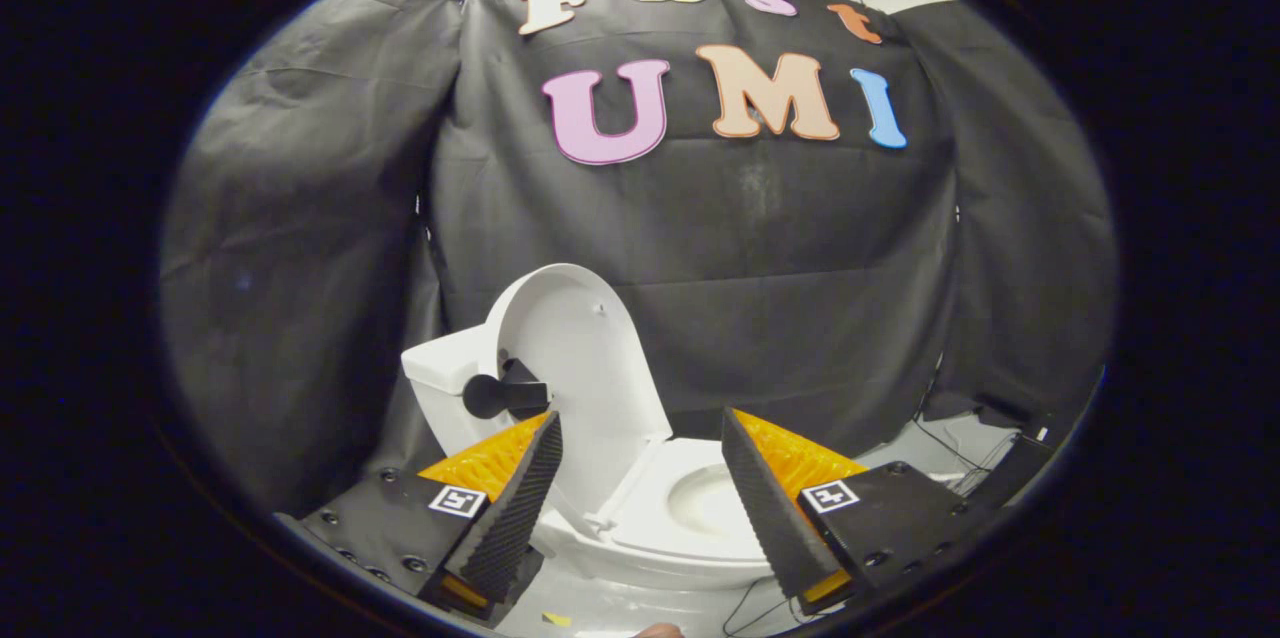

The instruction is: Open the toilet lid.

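So the toilet lid [575,368] is already swung up, standing close to upright with its long axis running up and down and its pale underside turned toward the camera, leaning back toward the tank [445,383] on the far left. The tongs [640,478] are spread wide with nothing pinched between them; the ribbed black pads [515,508] are both bare. The relation that matters: the lid lies ahead of the tongs and off to the left, its lower hinge end dropping into the gap between the fingers, its rounded top rising well above the left finger's tip. The left finger is clearly the nearer one to it, seemingly just in front of the lid's lower left edge, though whether any contact is made can't be told from here. The seat [690,518] and the bowl opening [710,503] are seen down between the fingers, nearer the right one, so the bowl is uncovered. A dark round handle [495,396] is spotted on the tank just beyond the left fingertip. Judging by all this, the opening looks pretty much done, and any further move would probably be a plain pull-back, kept clear of the lid's edge so it isn't knocked forward again.
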`<state>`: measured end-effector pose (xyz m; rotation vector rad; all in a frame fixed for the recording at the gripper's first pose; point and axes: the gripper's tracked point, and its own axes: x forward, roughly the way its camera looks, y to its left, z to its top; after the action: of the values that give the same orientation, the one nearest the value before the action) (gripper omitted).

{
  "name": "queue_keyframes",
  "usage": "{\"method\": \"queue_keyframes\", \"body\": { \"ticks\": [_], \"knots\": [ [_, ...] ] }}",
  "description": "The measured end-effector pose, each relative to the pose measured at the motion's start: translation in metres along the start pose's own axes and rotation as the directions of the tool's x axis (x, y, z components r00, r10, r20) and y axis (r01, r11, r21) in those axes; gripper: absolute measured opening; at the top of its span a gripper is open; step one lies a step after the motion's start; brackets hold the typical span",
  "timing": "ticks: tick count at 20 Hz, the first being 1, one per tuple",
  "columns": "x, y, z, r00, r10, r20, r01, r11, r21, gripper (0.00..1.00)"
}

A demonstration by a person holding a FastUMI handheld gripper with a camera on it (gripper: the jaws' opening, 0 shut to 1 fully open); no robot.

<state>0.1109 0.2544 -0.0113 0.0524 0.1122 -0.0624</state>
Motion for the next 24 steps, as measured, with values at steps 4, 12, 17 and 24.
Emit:
{"method": "queue_keyframes", "body": {
  "ticks": [4, 12, 17, 24],
  "knots": [
    [-0.007, -0.013, 0.002, 1.000, -0.001, 0.013, 0.001, 1.000, 0.004, 0.99],
    [-0.020, -0.041, -0.004, 0.999, -0.044, 0.017, 0.043, 0.999, 0.030, 0.99],
    [-0.026, -0.054, -0.009, 0.998, -0.066, 0.004, 0.066, 0.997, 0.036, 0.99],
    [-0.028, -0.071, -0.007, 0.997, -0.071, 0.010, 0.070, 0.996, 0.061, 0.99]
  ]
}}
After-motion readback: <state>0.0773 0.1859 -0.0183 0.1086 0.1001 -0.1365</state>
